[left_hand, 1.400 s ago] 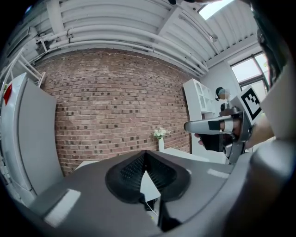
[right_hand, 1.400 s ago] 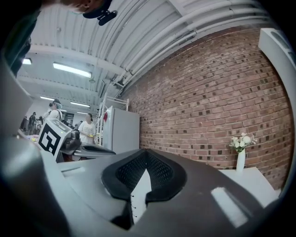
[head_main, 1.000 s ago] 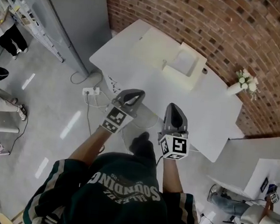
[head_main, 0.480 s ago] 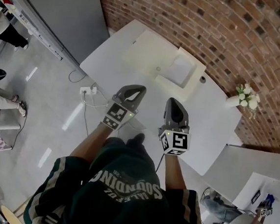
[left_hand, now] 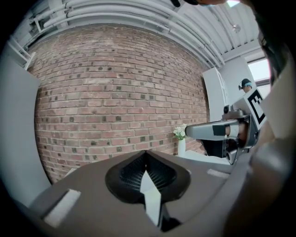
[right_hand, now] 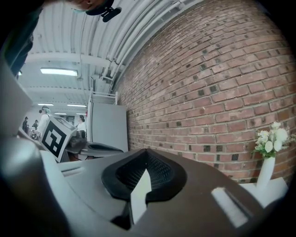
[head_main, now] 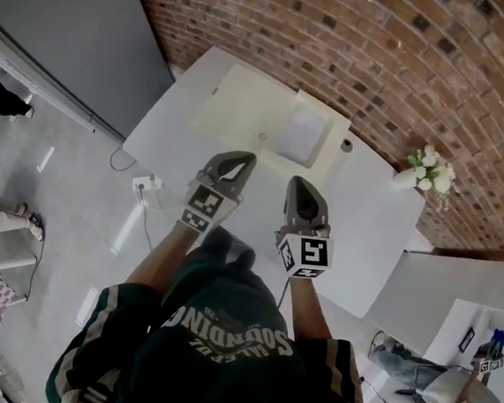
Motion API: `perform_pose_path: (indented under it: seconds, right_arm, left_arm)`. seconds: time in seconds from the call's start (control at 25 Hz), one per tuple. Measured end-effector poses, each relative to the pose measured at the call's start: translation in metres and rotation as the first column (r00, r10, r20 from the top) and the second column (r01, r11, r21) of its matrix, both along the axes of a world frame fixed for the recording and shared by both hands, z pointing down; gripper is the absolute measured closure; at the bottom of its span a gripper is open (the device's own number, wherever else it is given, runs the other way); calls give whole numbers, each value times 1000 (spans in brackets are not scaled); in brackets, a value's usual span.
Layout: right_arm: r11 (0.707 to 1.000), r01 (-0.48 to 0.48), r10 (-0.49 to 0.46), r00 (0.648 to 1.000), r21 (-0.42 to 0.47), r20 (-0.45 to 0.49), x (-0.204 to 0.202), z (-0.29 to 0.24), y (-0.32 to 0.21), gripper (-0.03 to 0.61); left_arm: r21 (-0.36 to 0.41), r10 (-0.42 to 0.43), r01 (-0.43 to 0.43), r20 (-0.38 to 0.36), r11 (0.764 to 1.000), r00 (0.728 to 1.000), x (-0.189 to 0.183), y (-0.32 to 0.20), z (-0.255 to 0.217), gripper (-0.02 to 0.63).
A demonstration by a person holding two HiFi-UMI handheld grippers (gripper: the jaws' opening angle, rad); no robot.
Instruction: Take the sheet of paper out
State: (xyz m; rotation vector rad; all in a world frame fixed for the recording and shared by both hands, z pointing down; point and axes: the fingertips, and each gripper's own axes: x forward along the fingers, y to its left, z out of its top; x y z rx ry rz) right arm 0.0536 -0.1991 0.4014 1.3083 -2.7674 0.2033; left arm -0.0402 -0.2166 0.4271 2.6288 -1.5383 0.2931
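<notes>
at the near edge of the white table (head_main: pixel 368 243), both grippers have come forward from over the floor (head_main: pixel 72 223), so we judge this still the approach. the left gripper (head_main: pixel 236 159) and right gripper (head_main: pixel 296 185) are pressed together, empty. only the head view shows the cream case (head_main: pixel 242 116) in the upper middle, a whiter patch in it likely the sheet of paper (head_main: pixel 301 134); the gripper views show just brick wall (left_hand: pixel 115 83) and the flower vase (right_hand: pixel 266 166).

The person's dark shirt (head_main: pixel 218 366) bears large white lettering, "SOUNDING", seen upside down.
</notes>
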Motion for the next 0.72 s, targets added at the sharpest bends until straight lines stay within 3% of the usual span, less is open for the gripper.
perform_pose_path:
  seconds: [0.48, 0.72]
  right_arm:
    - [983, -186, 186, 982, 8, -38, -13, -7, -85, 580]
    - [969, -245, 244, 968, -7, -48, -11, -3, -106, 580]
  left_arm:
    - [-18, 176, -176, -36, 984, 984, -6, -103, 8, 603]
    - [-46, 225, -227, -48, 973, 973, -3, -135, 18, 603]
